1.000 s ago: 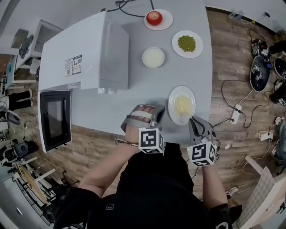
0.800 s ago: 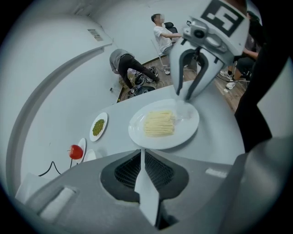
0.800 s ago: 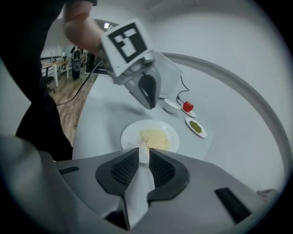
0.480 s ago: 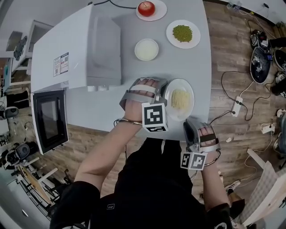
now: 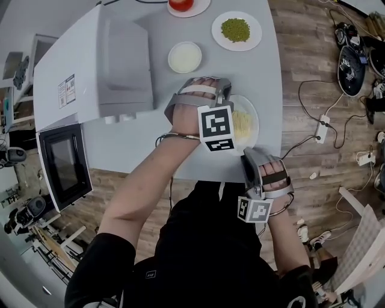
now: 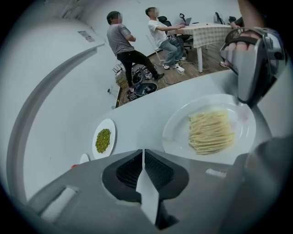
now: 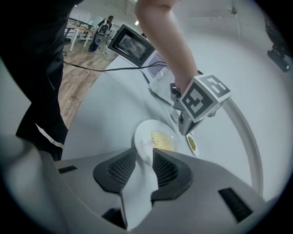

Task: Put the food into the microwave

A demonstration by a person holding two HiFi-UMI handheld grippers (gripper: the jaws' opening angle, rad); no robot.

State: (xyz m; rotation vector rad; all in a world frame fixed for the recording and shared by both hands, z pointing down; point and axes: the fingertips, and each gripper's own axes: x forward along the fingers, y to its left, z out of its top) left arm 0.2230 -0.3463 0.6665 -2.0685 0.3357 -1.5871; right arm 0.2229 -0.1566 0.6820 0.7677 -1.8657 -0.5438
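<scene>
A white plate of noodles (image 5: 245,123) lies near the table's front edge, right of the white microwave (image 5: 96,54), whose door (image 5: 63,165) hangs open. My left gripper (image 5: 224,91) hovers over the plate's left far side, its marker cube hiding part of the plate. In the left gripper view its jaws (image 6: 143,157) are shut and empty, with the noodle plate (image 6: 210,130) ahead to the right. My right gripper (image 5: 248,157) is at the plate's near rim. Its jaws (image 7: 144,160) have just been opening and stand open, with the plate rim (image 7: 143,141) in the gap.
Farther back on the table are a white bowl (image 5: 184,56), a plate of green peas (image 5: 236,30) and a plate with a red fruit (image 5: 180,5). Cables and a power strip (image 5: 320,129) lie on the wooden floor to the right. People are in the background (image 6: 123,41).
My left gripper has moved away from me, from the table's front edge to beside the noodle plate. The right gripper has rolled and now sits at the plate's near rim.
</scene>
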